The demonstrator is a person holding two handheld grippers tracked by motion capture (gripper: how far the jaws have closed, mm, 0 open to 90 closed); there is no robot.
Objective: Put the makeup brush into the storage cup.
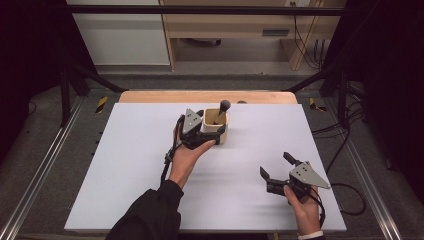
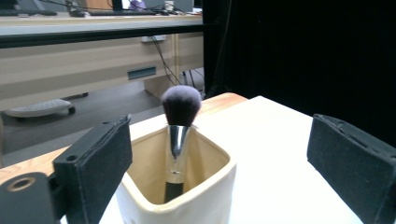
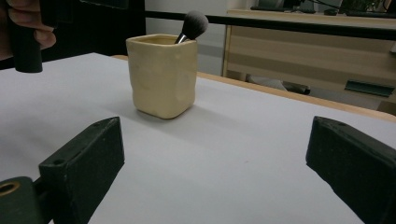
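A cream square cup (image 1: 218, 131) stands on the white table top (image 1: 140, 165), toward the far middle. In it a makeup brush (image 1: 223, 109) with a dark head and silver ferrule leans upright. My left gripper (image 1: 202, 129) is right at the cup's left side, held by a hand. In the left gripper view it (image 2: 222, 140) is open, with the cup (image 2: 187, 186) low between the jaws, close to the left one, and the brush (image 2: 180, 121) just ahead. My right gripper (image 1: 275, 165) is open near the front right, apart from the cup (image 3: 163, 74), with nothing between its jaws (image 3: 215, 144).
The wooden table edge (image 1: 207, 96) runs along the far side. Black frame bars (image 1: 200, 10) and curtains enclose the table. Cables (image 1: 345, 150) trail off the right side. A wooden desk (image 1: 240, 25) stands beyond.
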